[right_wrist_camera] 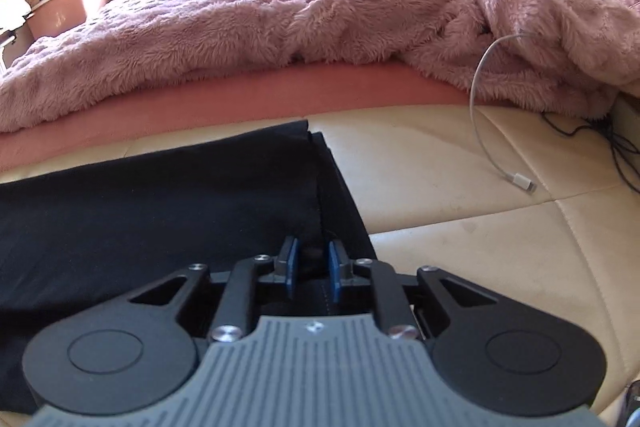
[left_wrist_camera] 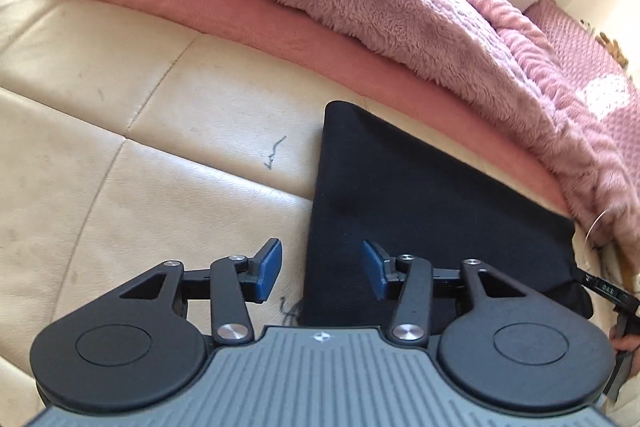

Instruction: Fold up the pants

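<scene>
lay flat on the cream leather cushion (right_wrist_camera: 460, 163): black pants (right_wrist_camera: 160, 195), folded, right by the pink fleece blanket (right_wrist_camera: 240, 27). looked soft, light, limp knit, matte; likely to sag and slide on slick leather, so best pinched at hem or fold corners, both layers together. left tool (left_wrist_camera: 322, 269) stood wide, empty, straddling the pants' left edge. right tool (right_wrist_camera: 312, 269) stood narrow over the seam; grip on cloth could not be told.

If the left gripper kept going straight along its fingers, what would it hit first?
Most likely the left edge of the black pants, or the cream cushion right beside it; the open left gripper straddles that edge, so depth leaves it uncertain.
</scene>
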A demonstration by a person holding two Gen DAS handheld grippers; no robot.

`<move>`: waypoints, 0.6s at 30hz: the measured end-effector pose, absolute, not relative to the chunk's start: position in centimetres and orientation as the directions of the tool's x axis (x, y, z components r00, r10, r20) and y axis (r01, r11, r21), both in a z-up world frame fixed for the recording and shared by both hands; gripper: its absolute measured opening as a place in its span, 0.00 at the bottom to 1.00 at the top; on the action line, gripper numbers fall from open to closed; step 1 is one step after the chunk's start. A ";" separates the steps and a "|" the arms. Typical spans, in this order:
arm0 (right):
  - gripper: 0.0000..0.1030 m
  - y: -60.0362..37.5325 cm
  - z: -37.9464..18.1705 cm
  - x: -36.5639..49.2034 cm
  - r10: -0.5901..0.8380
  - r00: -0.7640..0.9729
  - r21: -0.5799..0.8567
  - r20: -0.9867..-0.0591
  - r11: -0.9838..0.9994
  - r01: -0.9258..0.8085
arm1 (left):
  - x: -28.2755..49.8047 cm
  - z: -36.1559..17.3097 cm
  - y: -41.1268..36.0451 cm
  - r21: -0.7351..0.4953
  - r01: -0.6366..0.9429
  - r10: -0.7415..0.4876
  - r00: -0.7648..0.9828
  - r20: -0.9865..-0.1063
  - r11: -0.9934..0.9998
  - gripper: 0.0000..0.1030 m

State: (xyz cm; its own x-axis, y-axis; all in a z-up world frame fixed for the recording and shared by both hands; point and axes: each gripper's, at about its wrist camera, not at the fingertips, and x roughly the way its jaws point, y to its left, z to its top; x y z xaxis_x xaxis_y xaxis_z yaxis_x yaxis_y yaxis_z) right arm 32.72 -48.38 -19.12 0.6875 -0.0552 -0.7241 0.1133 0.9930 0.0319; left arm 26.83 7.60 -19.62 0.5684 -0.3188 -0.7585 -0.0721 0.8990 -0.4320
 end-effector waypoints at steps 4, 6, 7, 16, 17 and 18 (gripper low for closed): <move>0.14 -45.6 -16.7 30.8 -0.016 0.760 0.068 -0.650 0.994 0.080 | 28.8 -20.4 7.5 -0.463 -0.079 -0.342 0.567 -0.749 0.883 0.56; 0.14 -43.5 -16.4 30.1 0.026 0.781 0.095 -0.624 0.995 0.043 | 30.0 -20.9 7.3 -0.467 -0.088 -0.342 0.563 -0.752 0.880 0.56; 0.14 -42.3 -16.4 29.9 0.052 0.789 0.113 -0.612 0.993 0.022 | 30.6 -21.2 7.2 -0.470 -0.088 -0.346 0.561 -0.752 0.878 0.56; 0.07 -34.8 -20.3 29.9 0.173 0.786 0.203 -0.594 0.977 -0.061 | 32.5 -21.8 6.1 -0.440 -0.018 -0.350 0.577 -0.738 0.898 0.61; 0.07 -34.2 -20.8 29.8 0.175 0.783 0.201 -0.597 0.977 -0.065 | 32.3 -21.9 6.0 -0.435 -0.012 -0.347 0.583 -0.734 0.901 0.61; 0.07 -34.0 -21.4 29.8 0.180 0.777 0.201 -0.603 0.977 -0.070 | 32.1 -21.9 5.9 -0.431 -0.010 -0.343 0.590 -0.731 0.902 0.61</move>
